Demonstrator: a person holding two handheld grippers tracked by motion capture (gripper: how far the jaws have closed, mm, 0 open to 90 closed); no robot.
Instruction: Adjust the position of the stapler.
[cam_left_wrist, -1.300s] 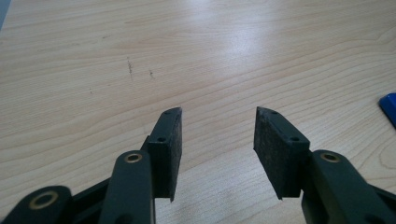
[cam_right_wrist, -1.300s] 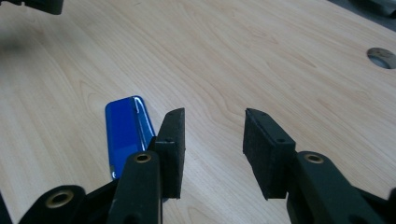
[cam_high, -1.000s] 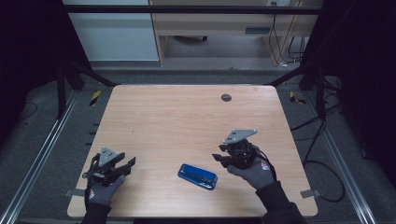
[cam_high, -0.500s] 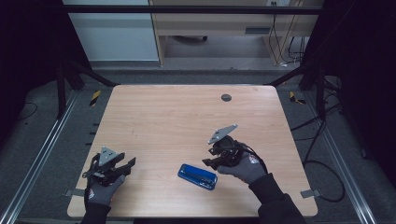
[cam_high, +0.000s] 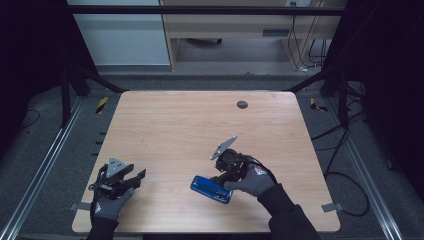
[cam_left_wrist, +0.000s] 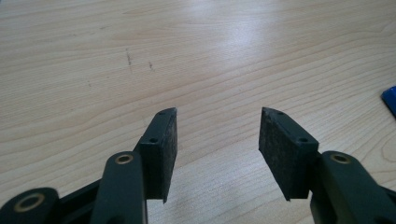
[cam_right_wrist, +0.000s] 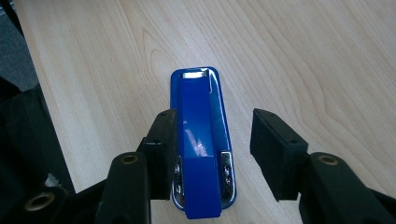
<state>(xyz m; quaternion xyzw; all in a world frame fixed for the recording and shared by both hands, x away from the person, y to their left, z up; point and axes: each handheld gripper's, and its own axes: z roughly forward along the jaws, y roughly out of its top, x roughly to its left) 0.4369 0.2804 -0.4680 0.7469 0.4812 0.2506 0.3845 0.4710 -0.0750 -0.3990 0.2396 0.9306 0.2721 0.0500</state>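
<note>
A blue stapler (cam_high: 211, 188) lies flat near the table's front edge, right of centre. My right gripper (cam_high: 219, 179) reaches over its right end, open. In the right gripper view the stapler (cam_right_wrist: 201, 140) runs lengthwise between the jaws of that gripper (cam_right_wrist: 212, 113); the left pad (cam_right_wrist: 164, 140) is close against its side and the right pad stands apart. These jaws have just been opening. My left gripper (cam_high: 137, 178) rests at the front left, open, with bare wood between its pads (cam_left_wrist: 218, 112). A blue corner of the stapler (cam_left_wrist: 390, 99) shows at that view's right edge.
The wooden table (cam_high: 200, 130) has a dark round grommet hole (cam_high: 242, 104) near its far edge. A metal frame rail (cam_high: 45, 160) runs along the left side, and cables (cam_high: 345, 175) lie on the floor to the right.
My right gripper has moved left and slightly down toward the stapler, so its jaws now straddle the stapler's end. The left gripper and the stapler have kept still.
</note>
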